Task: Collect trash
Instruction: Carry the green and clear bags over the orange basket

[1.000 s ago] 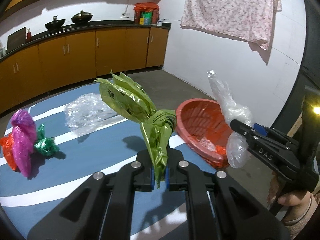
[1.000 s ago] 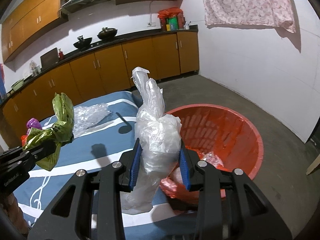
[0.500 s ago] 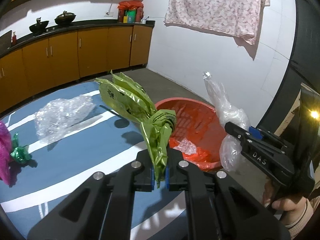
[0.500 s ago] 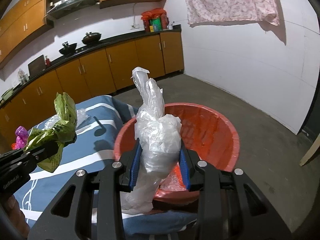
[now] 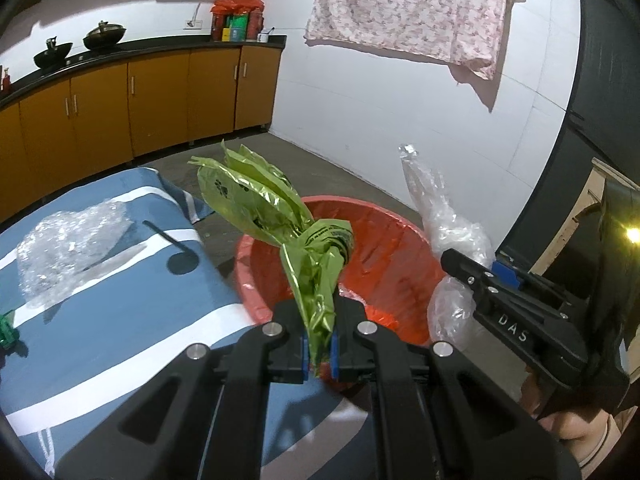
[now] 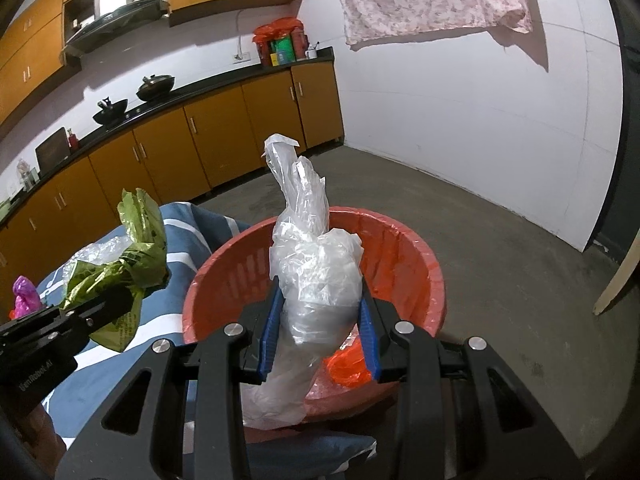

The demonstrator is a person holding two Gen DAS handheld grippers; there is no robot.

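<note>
My left gripper [image 5: 319, 354] is shut on a crumpled green foil wrapper [image 5: 276, 220], which stands up in front of the red basket [image 5: 256, 268]. In the right wrist view that wrapper [image 6: 132, 256] hangs at the left, over the blue cloth. My right gripper [image 6: 318, 338] is shut on a clear plastic bag [image 6: 316, 272], held over the near rim of the red basket [image 6: 400, 256]. Orange and clear scraps lie inside the basket. In the left wrist view the clear bag [image 5: 448, 240] sits at the basket's right side, with a hand below it.
A blue striped cloth [image 5: 100, 320] covers the surface beside the basket. On it lie crumpled clear film [image 5: 68, 248], a green scrap [image 5: 6, 326] and a purple bag [image 6: 24, 290]. Orange cabinets [image 5: 152, 92] line the back wall. Bare concrete floor [image 6: 500, 248] lies right of the basket.
Both grippers have swung toward the red basket, still holding their trash. The basket now sits right under them, and the purple and green pieces have slid off to the left.
</note>
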